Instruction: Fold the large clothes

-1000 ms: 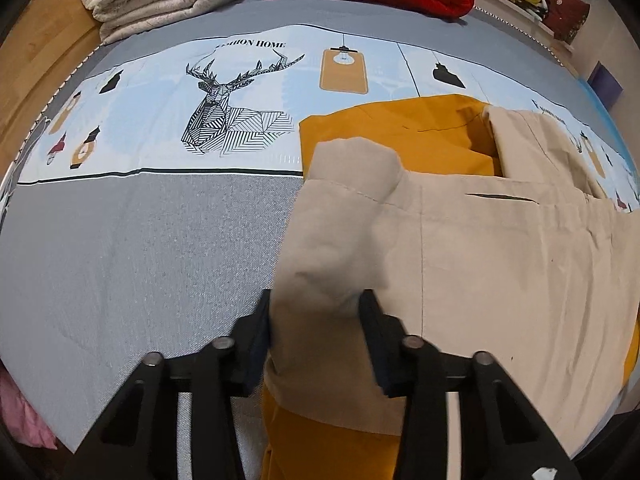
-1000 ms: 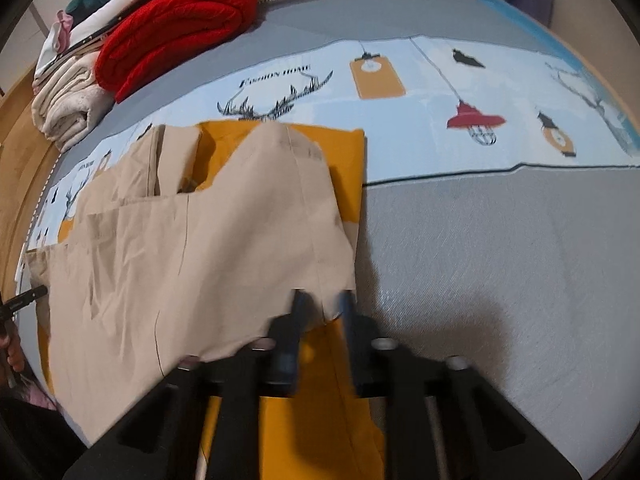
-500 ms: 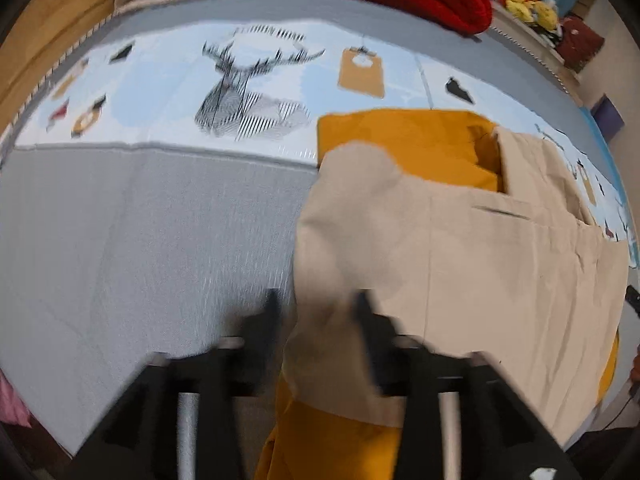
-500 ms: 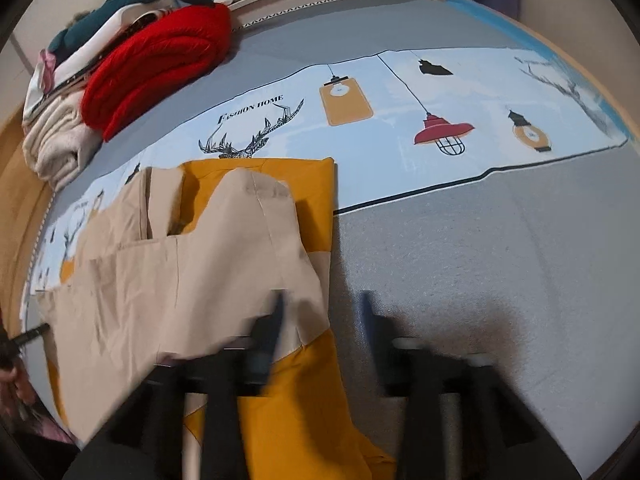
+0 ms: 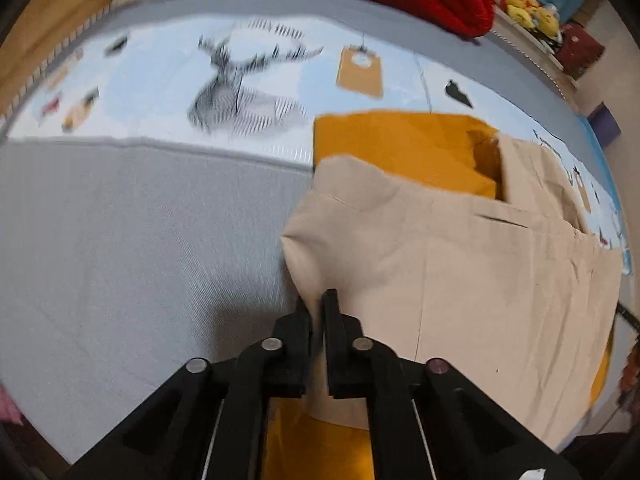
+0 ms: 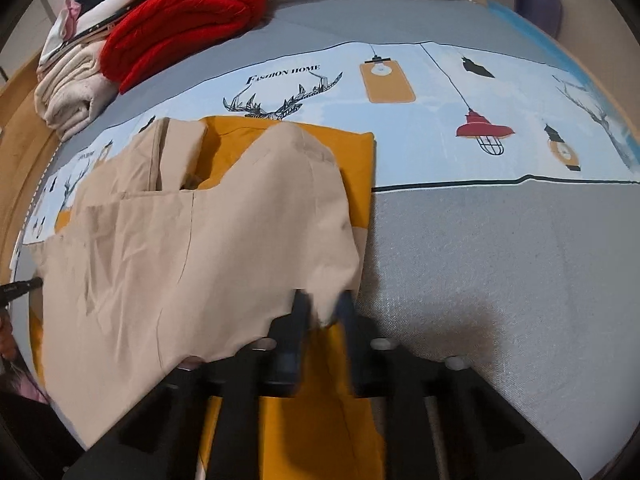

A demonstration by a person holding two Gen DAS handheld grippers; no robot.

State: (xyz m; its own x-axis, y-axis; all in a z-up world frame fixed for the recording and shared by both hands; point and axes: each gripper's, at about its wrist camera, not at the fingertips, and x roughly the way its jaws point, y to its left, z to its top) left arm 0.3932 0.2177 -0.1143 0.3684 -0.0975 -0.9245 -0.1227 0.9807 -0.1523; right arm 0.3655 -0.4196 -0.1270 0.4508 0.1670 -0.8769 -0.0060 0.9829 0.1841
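Both grippers are pinching the near edge of the beige-and-mustard garment point(image 5: 460, 264) lying on the bed cover point(image 5: 120, 240): left gripper point(image 5: 318, 320) is clamping its left corner, jaws fully together on fabric; right gripper point(image 6: 324, 312) is closing on the right corner, cloth between the jaws. Garment's bulk is extending away from both; its long axis is running between them, so each hand is nearest its own corner.
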